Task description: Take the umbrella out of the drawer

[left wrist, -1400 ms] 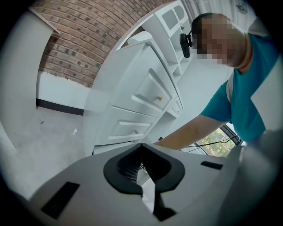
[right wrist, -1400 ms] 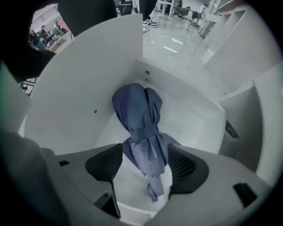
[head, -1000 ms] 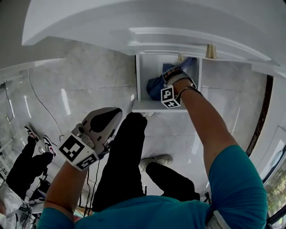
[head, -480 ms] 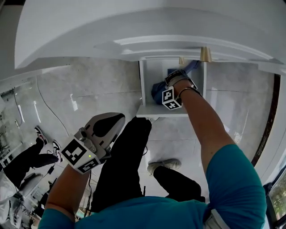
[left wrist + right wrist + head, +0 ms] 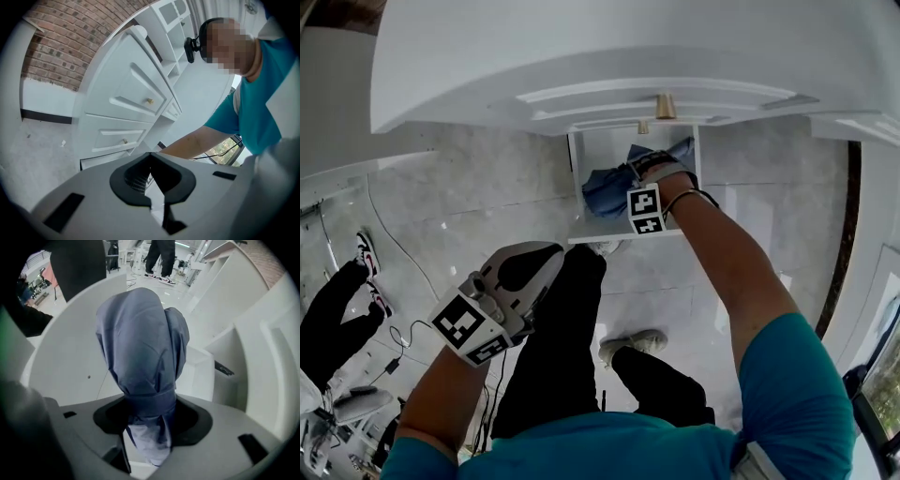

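A white cabinet [image 5: 581, 56] overhangs the open drawer [image 5: 592, 150]. Right gripper [image 5: 149, 420], pointing steeply down, has just been closing and clamps the blue umbrella [image 5: 140, 348] (folded, strapped); left gripper [image 5: 150, 157] jaws meet, empty.

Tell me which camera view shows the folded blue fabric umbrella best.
The right gripper view: the folded blue fabric umbrella fills the frame, its wrap strap clear. The head view shows it small, at the open white drawer. The left gripper view misses it.
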`<action>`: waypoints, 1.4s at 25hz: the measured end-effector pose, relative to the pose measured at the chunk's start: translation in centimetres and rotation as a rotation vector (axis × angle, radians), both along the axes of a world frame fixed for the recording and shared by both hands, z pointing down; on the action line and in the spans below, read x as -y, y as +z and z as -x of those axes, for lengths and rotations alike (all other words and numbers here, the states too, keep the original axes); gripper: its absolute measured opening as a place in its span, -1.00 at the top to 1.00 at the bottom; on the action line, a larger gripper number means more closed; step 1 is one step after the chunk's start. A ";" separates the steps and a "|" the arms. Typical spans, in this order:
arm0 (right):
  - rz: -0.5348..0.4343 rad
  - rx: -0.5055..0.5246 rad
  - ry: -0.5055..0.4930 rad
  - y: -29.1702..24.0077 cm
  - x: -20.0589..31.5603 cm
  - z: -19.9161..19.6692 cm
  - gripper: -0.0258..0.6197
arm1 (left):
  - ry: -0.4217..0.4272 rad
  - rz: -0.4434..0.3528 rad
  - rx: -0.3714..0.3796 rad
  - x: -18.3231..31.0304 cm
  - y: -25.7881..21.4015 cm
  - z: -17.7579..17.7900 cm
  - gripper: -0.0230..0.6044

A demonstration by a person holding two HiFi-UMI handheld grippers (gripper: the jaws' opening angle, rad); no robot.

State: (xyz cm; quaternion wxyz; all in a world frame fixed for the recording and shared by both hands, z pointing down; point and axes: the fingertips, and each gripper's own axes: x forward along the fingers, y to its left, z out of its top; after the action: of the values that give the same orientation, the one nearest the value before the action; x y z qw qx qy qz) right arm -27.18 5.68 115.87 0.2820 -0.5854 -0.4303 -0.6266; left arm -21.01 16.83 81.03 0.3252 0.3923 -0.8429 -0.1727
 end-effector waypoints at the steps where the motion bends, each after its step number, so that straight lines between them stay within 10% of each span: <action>1: 0.015 0.002 0.016 -1.3 0.0 0.2 0.13 | 0.003 -0.004 0.007 0.3 -0.7 0.0 0.89; 17: 0.172 0.006 0.443 -29.4 11.4 -3.7 0.13 | 0.117 -0.099 0.181 11.8 -19.0 0.1 0.89; 35: 0.328 0.237 1.242 -63.7 38.6 -21.4 0.13 | 0.637 -0.357 0.403 41.3 -46.2 -7.9 0.89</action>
State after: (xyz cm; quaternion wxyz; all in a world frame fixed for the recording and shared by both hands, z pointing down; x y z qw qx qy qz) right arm -5.75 -32.91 52.15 0.4493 -0.1902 -0.8066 -0.3338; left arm -13.10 -24.46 34.79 0.1177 0.7096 -0.6831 -0.1266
